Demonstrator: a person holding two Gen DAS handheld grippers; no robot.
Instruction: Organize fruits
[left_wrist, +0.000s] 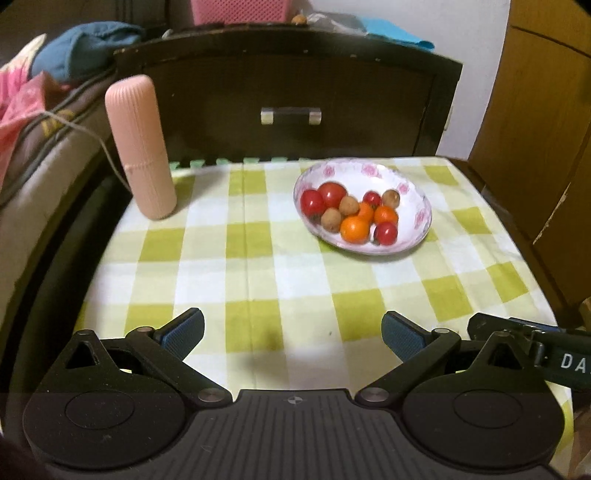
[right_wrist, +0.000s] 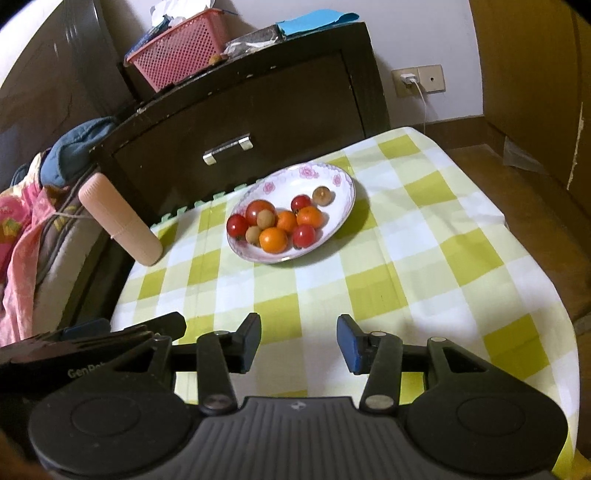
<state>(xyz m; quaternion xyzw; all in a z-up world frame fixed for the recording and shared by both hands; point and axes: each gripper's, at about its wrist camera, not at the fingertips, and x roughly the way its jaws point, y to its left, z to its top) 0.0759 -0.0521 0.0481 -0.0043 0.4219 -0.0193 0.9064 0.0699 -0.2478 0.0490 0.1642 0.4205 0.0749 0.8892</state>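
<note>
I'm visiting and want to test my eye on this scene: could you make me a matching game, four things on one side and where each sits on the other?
Things:
1. pink ribbed case
2. flowered bowl
3. pink mesh basket
4. phone charger

Places:
A. plugged into the wall socket
B. on top of the dark wooden cabinet
C. standing at the left edge of the checked cloth
D. on the checked cloth, holding small red, orange and brown fruits

Pairs: 1-C, 2-D, 3-B, 4-A
</note>
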